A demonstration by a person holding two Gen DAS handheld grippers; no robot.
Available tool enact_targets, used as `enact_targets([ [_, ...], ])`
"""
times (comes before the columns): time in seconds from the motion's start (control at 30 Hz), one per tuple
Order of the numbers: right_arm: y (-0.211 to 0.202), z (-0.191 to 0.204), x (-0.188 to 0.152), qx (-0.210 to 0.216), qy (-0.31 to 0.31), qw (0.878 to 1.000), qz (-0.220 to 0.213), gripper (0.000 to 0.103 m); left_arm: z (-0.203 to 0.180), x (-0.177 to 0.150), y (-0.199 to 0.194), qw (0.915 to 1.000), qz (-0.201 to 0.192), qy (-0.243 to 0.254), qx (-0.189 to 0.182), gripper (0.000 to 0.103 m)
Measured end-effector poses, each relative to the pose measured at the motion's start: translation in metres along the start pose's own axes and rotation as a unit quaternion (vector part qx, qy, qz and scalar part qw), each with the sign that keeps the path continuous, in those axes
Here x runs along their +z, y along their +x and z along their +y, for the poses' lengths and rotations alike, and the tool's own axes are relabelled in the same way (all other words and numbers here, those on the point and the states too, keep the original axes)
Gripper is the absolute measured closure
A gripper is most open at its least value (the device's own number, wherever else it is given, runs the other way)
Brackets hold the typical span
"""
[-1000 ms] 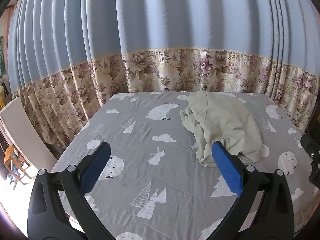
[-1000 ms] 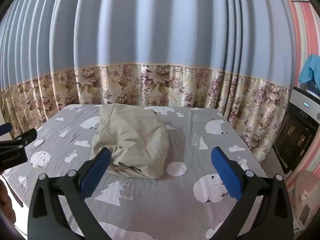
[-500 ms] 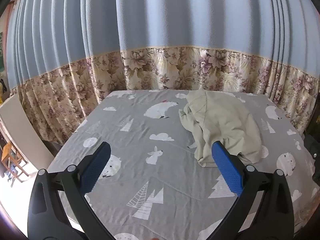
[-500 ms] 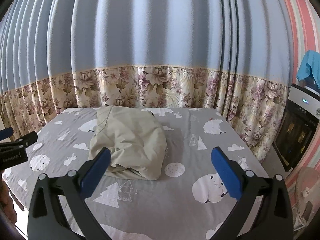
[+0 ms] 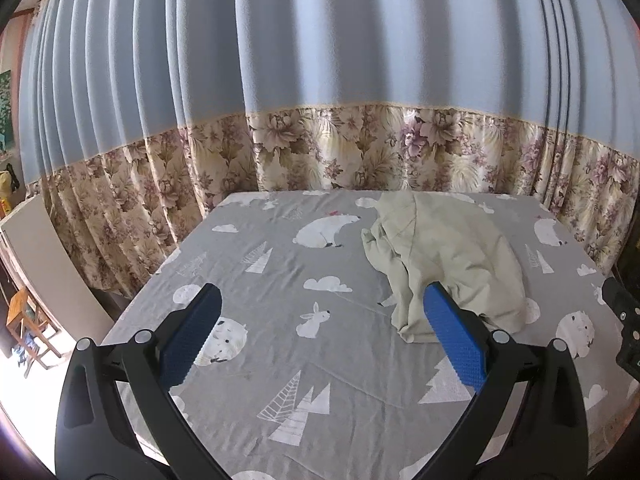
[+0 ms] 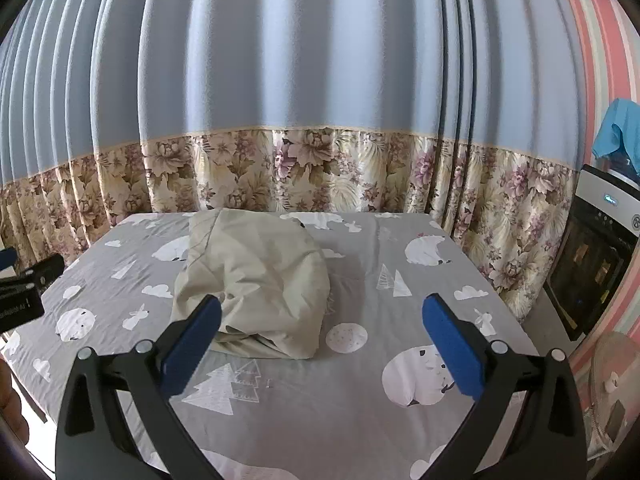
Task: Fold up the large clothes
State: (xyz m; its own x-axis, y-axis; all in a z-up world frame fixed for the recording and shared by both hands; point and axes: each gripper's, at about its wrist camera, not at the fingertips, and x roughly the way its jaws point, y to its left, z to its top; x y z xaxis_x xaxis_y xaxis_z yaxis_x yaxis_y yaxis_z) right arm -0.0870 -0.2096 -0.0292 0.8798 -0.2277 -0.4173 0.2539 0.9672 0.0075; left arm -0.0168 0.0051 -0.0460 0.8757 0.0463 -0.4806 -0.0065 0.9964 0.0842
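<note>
A crumpled pale beige garment [image 5: 448, 256] lies in a heap on the grey bed sheet [image 5: 280, 320], toward the far right in the left wrist view. In the right wrist view the garment [image 6: 256, 276] lies left of centre on the sheet [image 6: 360, 380]. My left gripper [image 5: 320, 336] is open and empty, held above the near part of the bed, short of the garment. My right gripper [image 6: 320, 340] is open and empty, also above the near part of the bed, its left finger in front of the garment's near edge.
Blue curtains with a floral hem [image 5: 360, 152] hang behind the bed. A black oven-like appliance [image 6: 592, 264] and a fan [image 6: 612, 384] stand right of the bed. A wooden stool [image 5: 28, 320] stands on the floor at the left. The other gripper shows at each view's edge [image 6: 24, 292].
Both views have pulled back and risen slightly; the bed and garment sit a little lower and farther. Both grippers stay open and empty.
</note>
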Motion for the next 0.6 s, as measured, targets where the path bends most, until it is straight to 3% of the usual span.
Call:
enact_targets([
  [0.6, 0.008, 0.0, 0.0, -0.003, -0.002, 1.0, 0.011, 0.002, -0.003, -0.003, 0.012, 0.9997, 0.025, 0.005, -0.005, 0.003],
])
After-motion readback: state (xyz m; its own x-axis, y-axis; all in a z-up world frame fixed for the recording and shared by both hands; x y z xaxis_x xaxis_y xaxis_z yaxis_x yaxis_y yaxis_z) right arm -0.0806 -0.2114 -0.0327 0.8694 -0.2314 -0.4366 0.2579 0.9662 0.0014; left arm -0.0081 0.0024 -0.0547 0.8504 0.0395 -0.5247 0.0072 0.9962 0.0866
